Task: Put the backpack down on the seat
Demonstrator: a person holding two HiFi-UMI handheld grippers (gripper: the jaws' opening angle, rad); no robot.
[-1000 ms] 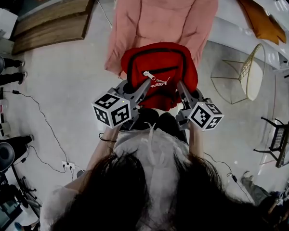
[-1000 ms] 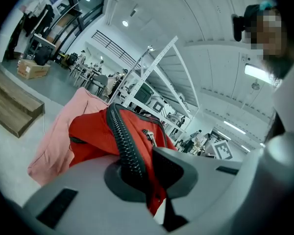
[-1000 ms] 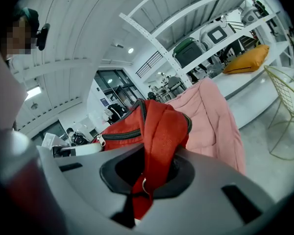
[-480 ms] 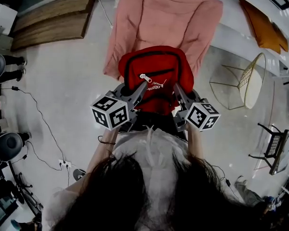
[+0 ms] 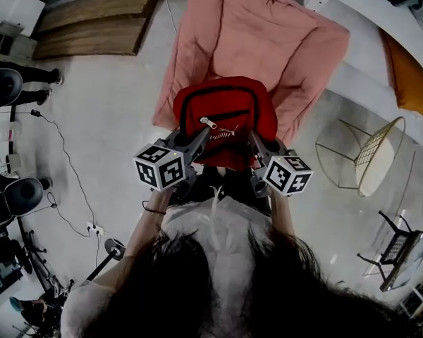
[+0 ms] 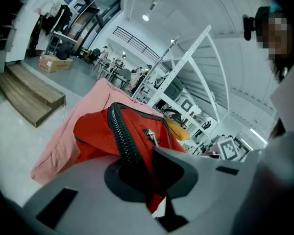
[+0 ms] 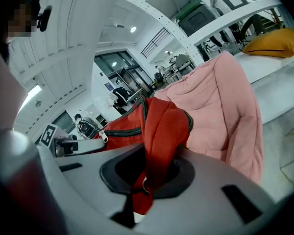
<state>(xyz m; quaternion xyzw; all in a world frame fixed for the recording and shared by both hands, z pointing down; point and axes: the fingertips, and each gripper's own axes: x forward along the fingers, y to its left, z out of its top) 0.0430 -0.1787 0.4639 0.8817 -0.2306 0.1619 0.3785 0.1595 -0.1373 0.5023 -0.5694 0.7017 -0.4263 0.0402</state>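
A red backpack with black zippers hangs in front of the person, its far side over the front edge of the pink padded seat. My left gripper is shut on the pack's near left part, with red fabric and a black zipper pinched in its jaws. On the near right side my right gripper is shut on a red strap. In both gripper views the backpack fills the space ahead, with the pink seat behind it. The pack's underside is hidden.
A wooden step platform lies on the floor at far left. A gold wire chair stands to the right, near a white shelf with an orange cushion. Cables and black stands sit at left.
The person has stepped forward, so both grippers and the backpack have come closer to the pink seat. The pack now overlaps the seat's front edge. Both grips are unchanged.
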